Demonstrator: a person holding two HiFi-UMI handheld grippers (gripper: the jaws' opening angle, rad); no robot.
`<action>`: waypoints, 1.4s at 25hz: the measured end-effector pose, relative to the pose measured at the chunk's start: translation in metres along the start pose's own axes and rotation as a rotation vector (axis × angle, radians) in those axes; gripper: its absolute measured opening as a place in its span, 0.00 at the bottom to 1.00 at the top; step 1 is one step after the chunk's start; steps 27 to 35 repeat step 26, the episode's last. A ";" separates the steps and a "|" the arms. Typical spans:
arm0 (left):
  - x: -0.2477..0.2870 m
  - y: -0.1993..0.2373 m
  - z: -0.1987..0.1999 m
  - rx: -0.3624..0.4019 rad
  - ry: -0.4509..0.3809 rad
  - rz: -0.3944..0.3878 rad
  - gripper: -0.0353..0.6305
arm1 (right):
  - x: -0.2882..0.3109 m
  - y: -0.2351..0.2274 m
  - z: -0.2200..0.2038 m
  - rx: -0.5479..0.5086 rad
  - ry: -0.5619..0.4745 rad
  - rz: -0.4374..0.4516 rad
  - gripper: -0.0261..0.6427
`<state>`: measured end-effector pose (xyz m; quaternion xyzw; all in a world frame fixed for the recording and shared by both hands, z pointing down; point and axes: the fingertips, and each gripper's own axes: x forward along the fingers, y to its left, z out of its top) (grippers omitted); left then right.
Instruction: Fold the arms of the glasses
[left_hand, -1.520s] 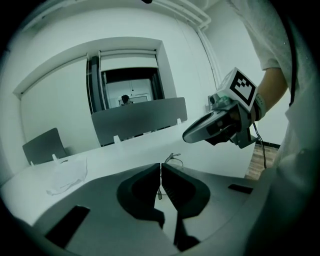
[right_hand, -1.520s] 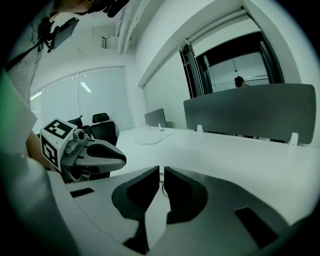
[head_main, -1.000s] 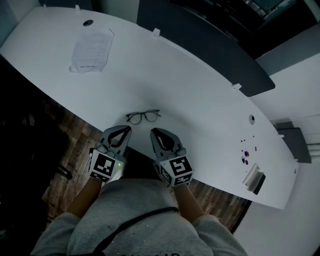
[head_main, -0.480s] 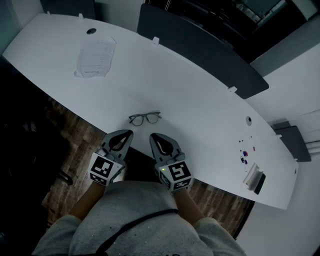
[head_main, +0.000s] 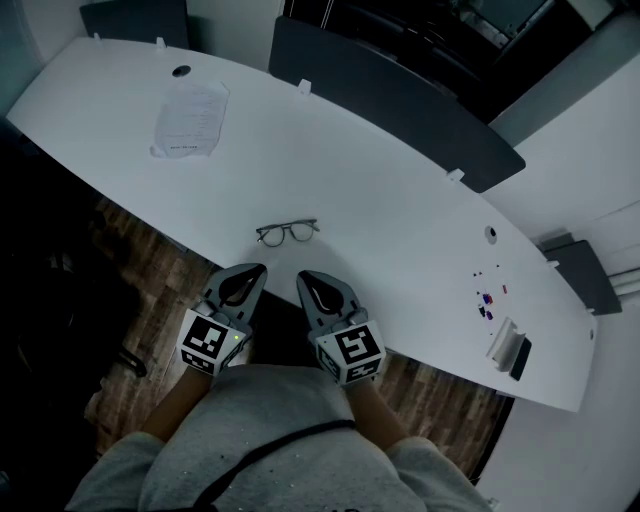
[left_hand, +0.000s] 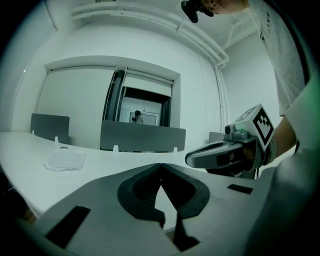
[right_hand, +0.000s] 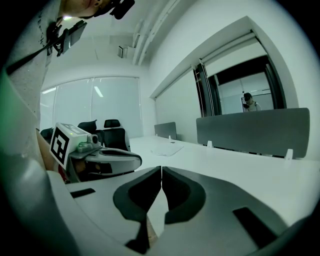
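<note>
White table (head_main: 400, 190) carries the glasses (head_main: 288, 233) close to its near edge. Their arms look tucked behind the frame, though they are too small to be sure. The left gripper (head_main: 252, 272) and right gripper (head_main: 308, 281) hover just nearer than the glasses, each with jaws pressed together on nothing. If an arm does stand out, the next move calls for opening one gripper to steady the frame.

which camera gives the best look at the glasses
The head view: the glasses lie whole and unobstructed on the white table, near its front edge. Neither gripper view shows them; each sees only its own closed jaws and the table farther off.
</note>
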<state>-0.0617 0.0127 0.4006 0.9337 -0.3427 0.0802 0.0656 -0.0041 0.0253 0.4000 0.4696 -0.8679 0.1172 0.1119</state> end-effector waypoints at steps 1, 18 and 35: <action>-0.003 -0.002 0.001 0.002 -0.004 -0.001 0.08 | -0.003 0.002 0.000 -0.001 -0.003 -0.001 0.07; -0.044 -0.023 -0.005 -0.014 -0.013 -0.007 0.08 | -0.032 0.043 -0.003 -0.018 -0.011 0.000 0.07; -0.041 -0.020 -0.008 -0.015 -0.015 -0.004 0.08 | -0.029 0.043 -0.006 -0.017 0.002 0.008 0.07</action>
